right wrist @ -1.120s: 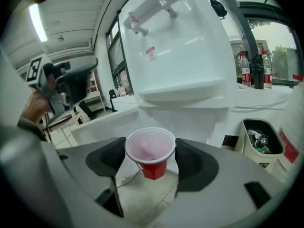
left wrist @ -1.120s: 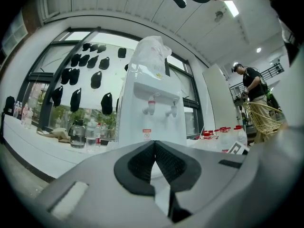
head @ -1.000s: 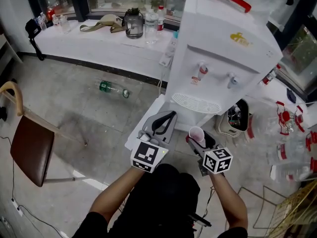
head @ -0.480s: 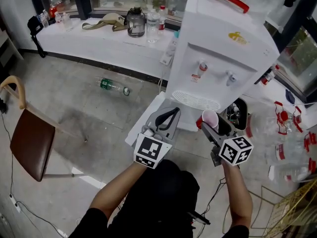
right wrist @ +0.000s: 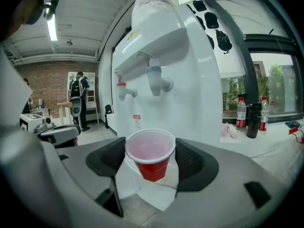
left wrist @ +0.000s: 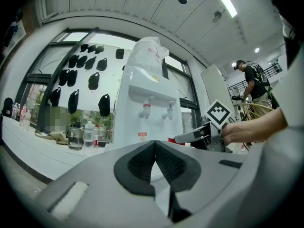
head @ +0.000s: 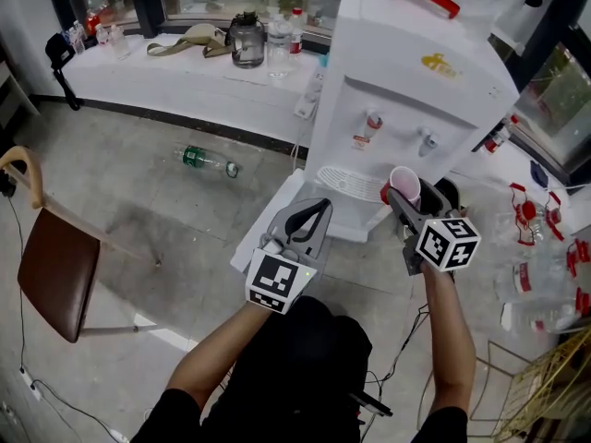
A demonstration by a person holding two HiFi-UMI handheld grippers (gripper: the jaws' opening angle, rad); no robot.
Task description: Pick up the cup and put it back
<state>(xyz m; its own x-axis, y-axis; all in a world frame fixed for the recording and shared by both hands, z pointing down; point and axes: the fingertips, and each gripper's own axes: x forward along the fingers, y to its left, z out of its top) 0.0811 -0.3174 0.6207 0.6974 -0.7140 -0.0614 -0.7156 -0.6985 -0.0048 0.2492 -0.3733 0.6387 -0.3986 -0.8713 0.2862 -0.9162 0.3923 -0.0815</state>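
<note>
A red plastic cup [head: 404,185] with a pale inside is upright between the pads of my right gripper [head: 403,197], which is shut on it just below the rim. In the right gripper view the cup [right wrist: 151,154] fills the gap of the right gripper [right wrist: 151,159], below and in front of the blue tap [right wrist: 155,78] of the white water dispenser [head: 406,81]. In the head view the cup hangs by the right end of the drip tray [head: 346,181]. My left gripper [head: 320,210] is shut and holds nothing, low and left of the dispenser; its pads meet in the left gripper view [left wrist: 154,145].
A white board [head: 270,231] lies on the floor under the dispenser. A green bottle [head: 207,162] lies on the floor at left, near a brown chair [head: 48,270]. A white ledge [head: 166,77] carries bottles and a jug. Packed water bottles [head: 545,247] crowd the right. A person [right wrist: 76,98] stands far back.
My right gripper has carried the cup up and to the right, from in front of the drip tray to beside the dispenser's taps. The left gripper has barely moved.
</note>
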